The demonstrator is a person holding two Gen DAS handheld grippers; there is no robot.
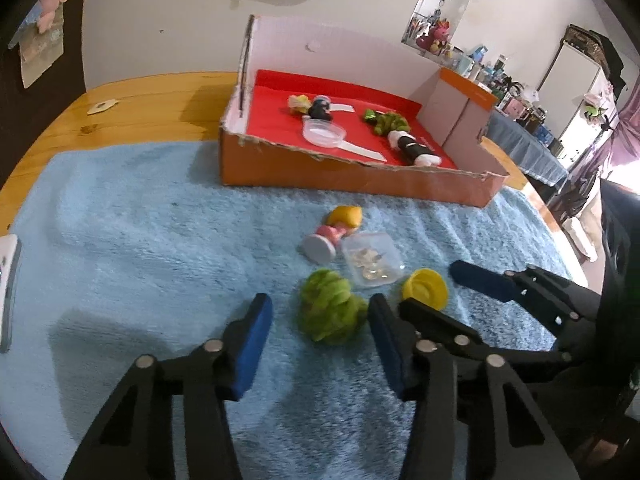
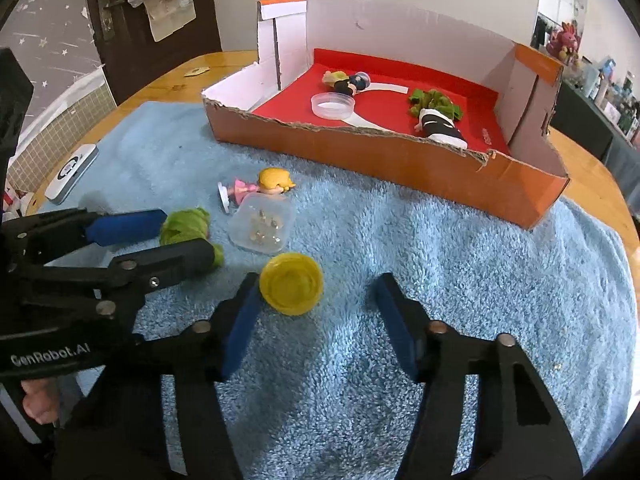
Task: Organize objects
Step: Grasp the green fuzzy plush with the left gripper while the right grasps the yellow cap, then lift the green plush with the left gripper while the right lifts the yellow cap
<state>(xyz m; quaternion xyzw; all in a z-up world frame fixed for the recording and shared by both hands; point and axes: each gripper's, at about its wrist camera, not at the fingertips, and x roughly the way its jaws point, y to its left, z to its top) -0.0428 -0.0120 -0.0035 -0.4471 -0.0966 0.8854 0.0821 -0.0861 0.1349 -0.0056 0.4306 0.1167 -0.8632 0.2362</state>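
Left gripper point(image 1: 320, 316) jaws parted around green pompom point(image 1: 332, 310), not pressing; right gripper point(image 2: 316, 300) jaws parted, yellow cap point(image 2: 291, 283) at left finger. Clear container point(image 2: 262, 227), doll point(image 2: 256, 189) adjacent; box point(image 2: 360, 156) beyond.

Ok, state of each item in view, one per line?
left gripper: open, around the green pom-pom.
right gripper: open, yellow lid by its left finger.
blonde figurine: lying on the blue towel.
clear plastic box: closed, small items inside.
cardboard tray: open-topped, partly filled.
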